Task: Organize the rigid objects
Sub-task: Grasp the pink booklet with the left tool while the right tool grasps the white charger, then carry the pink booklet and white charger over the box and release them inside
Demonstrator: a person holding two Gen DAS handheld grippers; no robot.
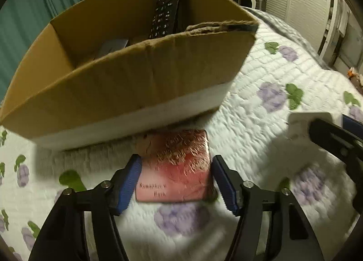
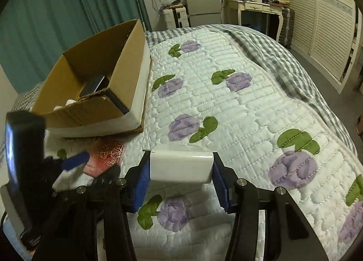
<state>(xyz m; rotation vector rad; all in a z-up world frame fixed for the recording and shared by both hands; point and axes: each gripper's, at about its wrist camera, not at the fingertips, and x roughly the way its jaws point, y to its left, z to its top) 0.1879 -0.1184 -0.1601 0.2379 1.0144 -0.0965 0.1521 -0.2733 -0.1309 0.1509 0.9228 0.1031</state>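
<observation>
One remote (image 1: pixel 166 7) in box (image 1: pixel 127 84), left fingers (image 1: pixel 127 184) apart around red case (image 1: pixel 175 165), right fingers (image 2: pixel 143 181) clamping white block (image 2: pixel 181 165).

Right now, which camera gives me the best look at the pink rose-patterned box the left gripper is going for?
The left wrist view: the pink box lies centred between the open left gripper fingers on the quilt, its lettering partly legible despite blur. The right wrist view shows it small at the left, partly hidden by the left gripper.
</observation>
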